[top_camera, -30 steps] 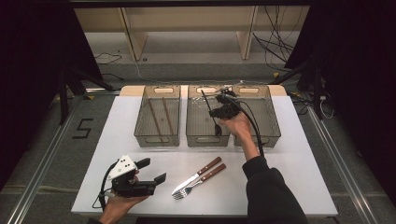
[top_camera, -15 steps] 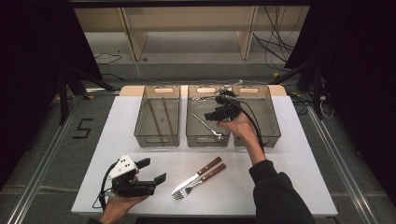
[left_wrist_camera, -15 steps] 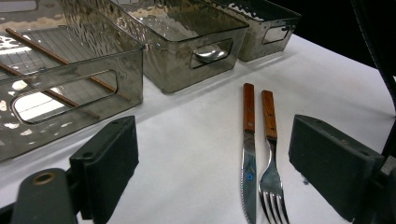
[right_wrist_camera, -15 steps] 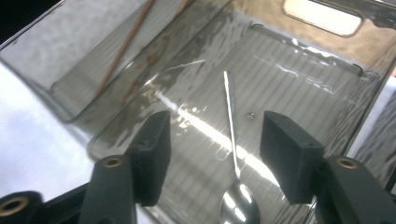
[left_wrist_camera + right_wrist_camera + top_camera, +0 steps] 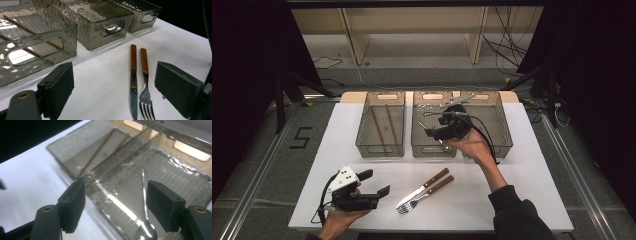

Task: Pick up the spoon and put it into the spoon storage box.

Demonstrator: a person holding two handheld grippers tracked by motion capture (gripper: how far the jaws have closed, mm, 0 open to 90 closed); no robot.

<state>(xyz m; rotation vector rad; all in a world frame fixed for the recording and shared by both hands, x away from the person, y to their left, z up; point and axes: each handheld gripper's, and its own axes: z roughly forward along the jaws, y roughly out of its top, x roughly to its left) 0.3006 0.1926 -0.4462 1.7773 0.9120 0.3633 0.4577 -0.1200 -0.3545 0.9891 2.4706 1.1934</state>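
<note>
White counter [image 5: 532,175], w/ three smoked-plastic bins in a row at the far half. Left bin [image 5: 381,148]: two thin wooden sticks [image 5: 385,124] lying lengthwise inside. Middle bin [image 5: 433,148]: spoon [image 5: 145,195] flat on the floor, bowl toward the near wall, seen in right gripper view; a few more metal pieces at the far end, too small to tell apart. Right bin [image 5: 499,120]: partly hidden by the hand, contents not readable.

Right gripper [image 5: 432,134] held above middle bin, near its front half, jaws spread wide w/ nothing between; spoon lay below, closer to one jaw, apart from both.

Left gripper [image 5: 377,186] rested low at near-left of counter, in the person's hand, jaws spread, empty, aimed toward the cutlery.

Knife [image 5: 421,189] & fork [image 5: 427,194] side by side on counter near front edge, just beside each other, wooden handles toward the bins, blade and tines toward the person. Both well apart from the bins, near left gripper but not touching.
</note>
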